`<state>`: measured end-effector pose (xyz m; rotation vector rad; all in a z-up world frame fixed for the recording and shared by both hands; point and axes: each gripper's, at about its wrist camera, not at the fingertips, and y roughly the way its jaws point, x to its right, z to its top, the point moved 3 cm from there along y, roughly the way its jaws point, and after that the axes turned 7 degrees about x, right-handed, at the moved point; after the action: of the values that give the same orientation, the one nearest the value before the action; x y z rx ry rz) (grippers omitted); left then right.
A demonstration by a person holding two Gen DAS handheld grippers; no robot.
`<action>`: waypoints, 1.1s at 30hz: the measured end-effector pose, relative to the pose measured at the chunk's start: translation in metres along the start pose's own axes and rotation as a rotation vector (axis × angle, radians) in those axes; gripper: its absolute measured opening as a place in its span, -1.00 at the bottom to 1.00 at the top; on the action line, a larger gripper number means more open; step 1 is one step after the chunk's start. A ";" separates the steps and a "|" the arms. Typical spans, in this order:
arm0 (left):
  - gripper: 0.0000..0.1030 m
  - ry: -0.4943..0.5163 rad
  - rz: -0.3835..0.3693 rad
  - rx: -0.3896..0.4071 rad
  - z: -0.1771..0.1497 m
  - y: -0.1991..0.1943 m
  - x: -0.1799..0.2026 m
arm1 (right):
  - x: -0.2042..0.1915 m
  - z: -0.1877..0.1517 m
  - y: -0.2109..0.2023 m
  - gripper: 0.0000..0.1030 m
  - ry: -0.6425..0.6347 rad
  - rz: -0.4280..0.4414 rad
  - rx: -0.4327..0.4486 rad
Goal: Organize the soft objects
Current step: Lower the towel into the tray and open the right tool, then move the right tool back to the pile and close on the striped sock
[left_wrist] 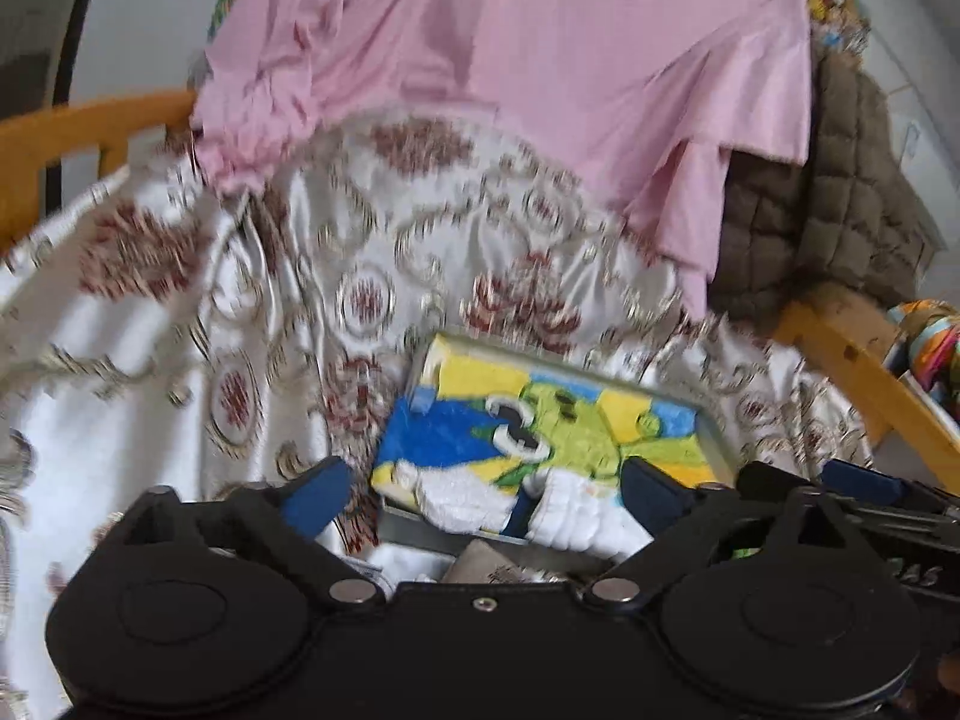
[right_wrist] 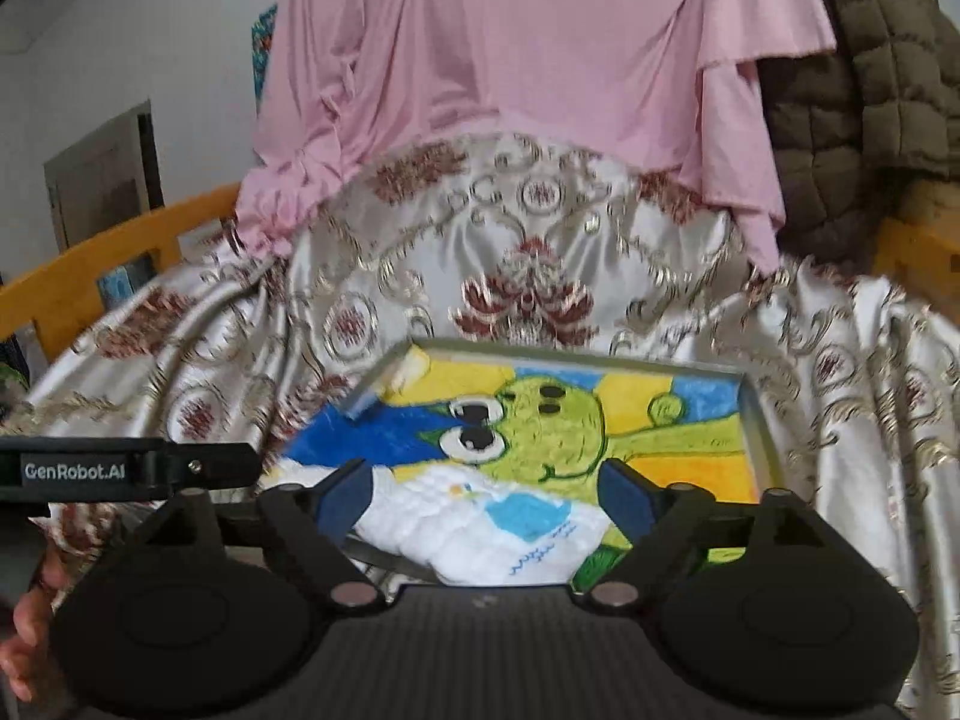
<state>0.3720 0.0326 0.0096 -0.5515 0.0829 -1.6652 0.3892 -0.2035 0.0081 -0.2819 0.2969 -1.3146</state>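
Observation:
A folded cartoon towel (left_wrist: 558, 432) (right_wrist: 540, 420), green figure on yellow and blue, lies flat in a shallow grey tray (left_wrist: 714, 438) (right_wrist: 757, 420). On its near end rests a small folded white cloth (left_wrist: 456, 498) (right_wrist: 480, 534) with a blue patch. My left gripper (left_wrist: 485, 495) is open, its blue-padded fingers standing wide to either side of the white cloth without touching it. My right gripper (right_wrist: 486, 498) is open too, with its pads clear of the cloth on both sides. Nothing is held.
The tray sits on a cream satin cloth with red flowers (left_wrist: 360, 228) (right_wrist: 528, 228). A pink garment (left_wrist: 510, 60) (right_wrist: 540, 60) and a brown quilted jacket (left_wrist: 840, 192) (right_wrist: 870, 90) hang behind. A wooden rail (left_wrist: 90, 120) (right_wrist: 120, 252) curves around. A hand (right_wrist: 30, 630) shows at lower left.

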 end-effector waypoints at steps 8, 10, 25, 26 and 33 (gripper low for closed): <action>0.98 0.079 -0.039 0.162 0.016 -0.086 0.032 | 0.000 0.029 -0.081 0.99 0.029 -0.010 0.138; 0.98 0.092 -0.040 0.184 0.016 -0.104 0.038 | -0.001 0.033 -0.103 0.99 0.013 -0.019 0.176; 0.99 0.061 -0.077 0.266 -0.032 -0.200 0.043 | -0.015 0.004 -0.230 1.00 -0.079 -0.095 0.280; 0.99 0.058 -0.075 0.265 -0.035 -0.204 0.042 | -0.015 -0.001 -0.235 1.00 -0.083 -0.098 0.280; 0.99 0.093 -0.068 0.258 -0.061 -0.236 0.043 | -0.021 -0.026 -0.258 1.00 -0.124 -0.124 0.254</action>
<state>0.1292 0.0188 0.0547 -0.2844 -0.0824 -1.7352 0.1425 -0.2433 0.0801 -0.1679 0.0068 -1.4343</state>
